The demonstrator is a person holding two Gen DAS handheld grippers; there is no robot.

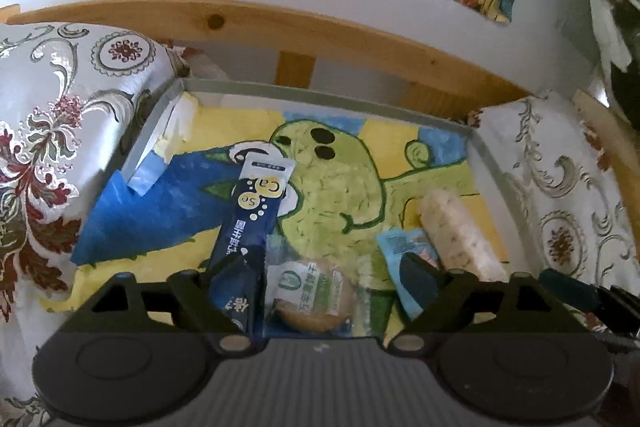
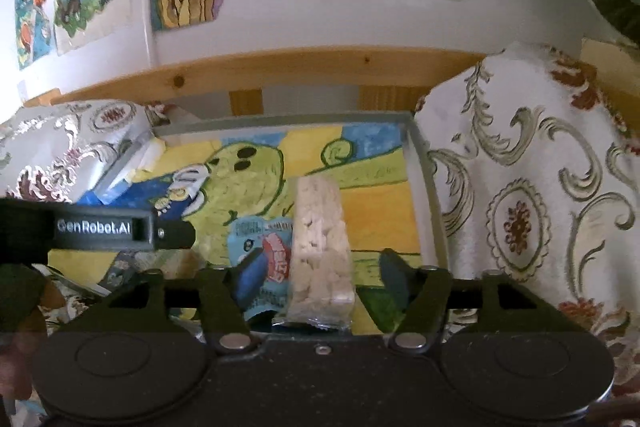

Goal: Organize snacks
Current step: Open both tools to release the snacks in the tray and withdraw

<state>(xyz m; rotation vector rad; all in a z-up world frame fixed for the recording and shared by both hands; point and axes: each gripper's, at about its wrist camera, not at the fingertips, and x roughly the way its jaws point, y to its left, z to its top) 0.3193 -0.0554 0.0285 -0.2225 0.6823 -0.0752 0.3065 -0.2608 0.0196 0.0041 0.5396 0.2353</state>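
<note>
A grey tray (image 1: pixel 478 143) lined with a green and yellow cartoon drawing holds several snacks. In the left wrist view my left gripper (image 1: pixel 320 275) is open above a round biscuit in a clear green-printed wrapper (image 1: pixel 316 297), with a dark blue stick sachet (image 1: pixel 250 223) at its left finger and a light blue packet (image 1: pixel 400 247) at its right. A white rice bar (image 1: pixel 456 231) lies further right. In the right wrist view my right gripper (image 2: pixel 320 267) is open around the rice bar (image 2: pixel 320 251), with the light blue packet (image 2: pixel 260 251) beside it.
A floral white cloth (image 2: pixel 532 195) covers the surface on both sides of the tray (image 2: pixel 420 163). A wooden rail (image 1: pixel 320 35) runs behind the tray, below a white wall with torn paintings. The left gripper's body (image 2: pixel 104 227) crosses the left of the right wrist view.
</note>
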